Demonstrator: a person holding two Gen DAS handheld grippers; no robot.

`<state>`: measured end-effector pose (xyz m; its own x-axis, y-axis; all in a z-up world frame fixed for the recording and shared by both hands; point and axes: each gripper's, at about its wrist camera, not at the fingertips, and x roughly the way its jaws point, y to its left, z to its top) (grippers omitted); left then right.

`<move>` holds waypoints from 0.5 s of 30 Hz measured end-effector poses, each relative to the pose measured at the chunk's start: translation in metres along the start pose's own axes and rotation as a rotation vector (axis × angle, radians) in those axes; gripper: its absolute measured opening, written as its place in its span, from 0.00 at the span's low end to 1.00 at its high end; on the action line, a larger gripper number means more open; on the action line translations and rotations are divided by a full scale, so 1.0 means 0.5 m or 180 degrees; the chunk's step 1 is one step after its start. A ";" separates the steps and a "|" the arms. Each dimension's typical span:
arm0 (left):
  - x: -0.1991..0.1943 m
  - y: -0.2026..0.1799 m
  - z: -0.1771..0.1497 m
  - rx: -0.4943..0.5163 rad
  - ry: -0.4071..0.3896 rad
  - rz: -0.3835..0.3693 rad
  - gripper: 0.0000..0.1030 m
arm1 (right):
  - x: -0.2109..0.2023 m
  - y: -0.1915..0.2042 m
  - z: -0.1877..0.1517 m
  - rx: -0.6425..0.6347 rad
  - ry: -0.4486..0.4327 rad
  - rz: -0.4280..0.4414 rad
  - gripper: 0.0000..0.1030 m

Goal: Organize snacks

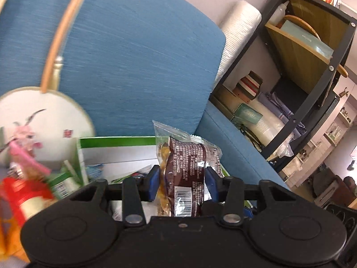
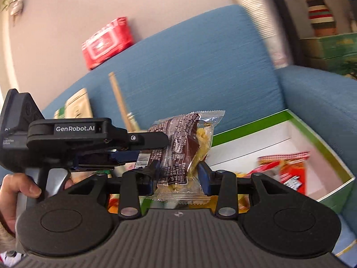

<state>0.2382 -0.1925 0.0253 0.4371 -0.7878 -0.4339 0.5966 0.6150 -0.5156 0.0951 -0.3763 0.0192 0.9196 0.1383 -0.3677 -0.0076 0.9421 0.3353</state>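
Behind the snack packet (image 2: 180,151), box (image 2: 312,129) contents blur.

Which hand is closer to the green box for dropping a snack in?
Probably the right. The open green box lies just beside the right gripper, whose fingers grip a snack packet; the left gripper sits farther away.

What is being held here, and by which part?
One brown snack packet: left gripper pinches one end, right gripper grips the other.
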 end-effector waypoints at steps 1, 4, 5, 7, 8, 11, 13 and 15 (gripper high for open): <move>0.011 -0.003 0.004 0.0013 -0.0001 -0.0001 0.23 | 0.001 -0.003 -0.001 0.0007 -0.0023 -0.0025 0.64; 0.043 -0.005 0.016 0.0003 0.0032 -0.0002 0.23 | 0.006 -0.014 -0.001 0.0081 -0.0066 -0.0081 0.64; 0.053 -0.005 0.018 -0.0003 0.0045 -0.0007 0.23 | 0.008 -0.016 -0.002 0.0091 -0.0076 -0.0099 0.64; 0.066 -0.006 0.020 0.0020 0.0062 0.0000 0.24 | 0.013 -0.013 -0.004 0.0066 -0.0097 -0.0153 0.64; 0.074 -0.006 0.019 0.0042 0.0065 0.0018 0.25 | 0.018 -0.016 -0.007 0.0042 -0.0101 -0.0208 0.64; 0.091 -0.007 0.010 0.0114 0.0120 0.0156 0.94 | 0.051 -0.015 -0.032 -0.0246 0.0022 -0.0586 0.76; 0.080 -0.003 -0.001 0.0092 0.0009 0.0333 1.00 | 0.069 -0.003 -0.047 -0.0510 0.0101 -0.0764 0.85; 0.062 0.002 -0.006 0.0116 -0.0054 0.0360 1.00 | 0.071 0.023 -0.049 -0.0809 0.0116 -0.0869 0.90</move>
<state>0.2502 -0.2162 0.0091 0.5141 -0.7140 -0.4752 0.5666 0.6987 -0.4368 0.1181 -0.3532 -0.0112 0.8866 -0.1220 -0.4461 0.1344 0.9909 -0.0038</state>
